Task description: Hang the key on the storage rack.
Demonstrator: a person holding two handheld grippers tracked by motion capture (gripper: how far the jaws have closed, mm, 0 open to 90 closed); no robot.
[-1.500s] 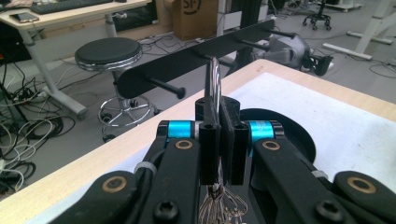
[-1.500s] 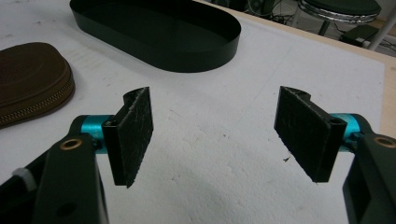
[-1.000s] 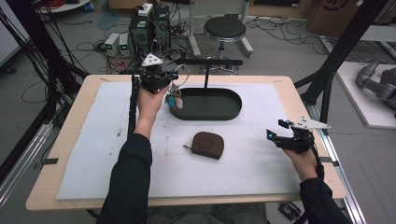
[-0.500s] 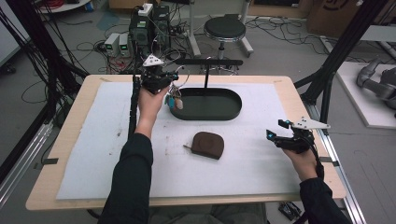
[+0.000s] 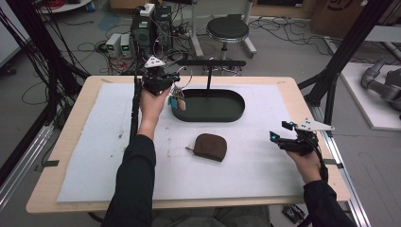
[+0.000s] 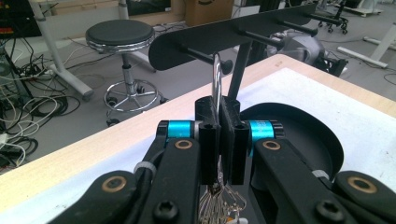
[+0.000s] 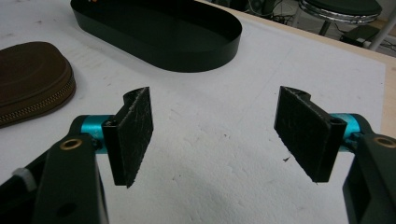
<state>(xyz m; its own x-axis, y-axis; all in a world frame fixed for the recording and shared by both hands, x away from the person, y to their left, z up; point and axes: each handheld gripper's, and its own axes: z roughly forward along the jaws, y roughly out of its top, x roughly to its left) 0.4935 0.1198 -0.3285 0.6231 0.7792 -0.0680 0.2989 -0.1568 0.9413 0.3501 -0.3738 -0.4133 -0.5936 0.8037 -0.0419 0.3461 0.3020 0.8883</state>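
Observation:
My left gripper [image 5: 171, 84] [image 6: 222, 106] is shut on a silver key-ring loop [image 6: 216, 78], held up at the left end of the black peg rack [image 5: 211, 62] [image 6: 224, 36]. The loop's top reaches the nearest peg [image 6: 203, 57]; whether it hangs on it I cannot tell. A bunch of keys [image 5: 178, 101] [image 6: 219, 205] dangles under the jaws, over the left end of the black oval tray [image 5: 236, 115]. My right gripper [image 5: 278, 137] [image 7: 214, 135] stands open and holds nothing, low over the white mat at the right. A brown zip pouch [image 5: 205, 147] [image 7: 28, 79] lies mid-table.
The rack's post rises from the back rim of the oval tray [image 7: 187, 60]. A white mat [image 5: 94, 156] covers most of the wooden table [image 5: 71, 137]. A stool [image 5: 227, 29] [image 6: 120, 35] and cables sit on the floor beyond the far edge.

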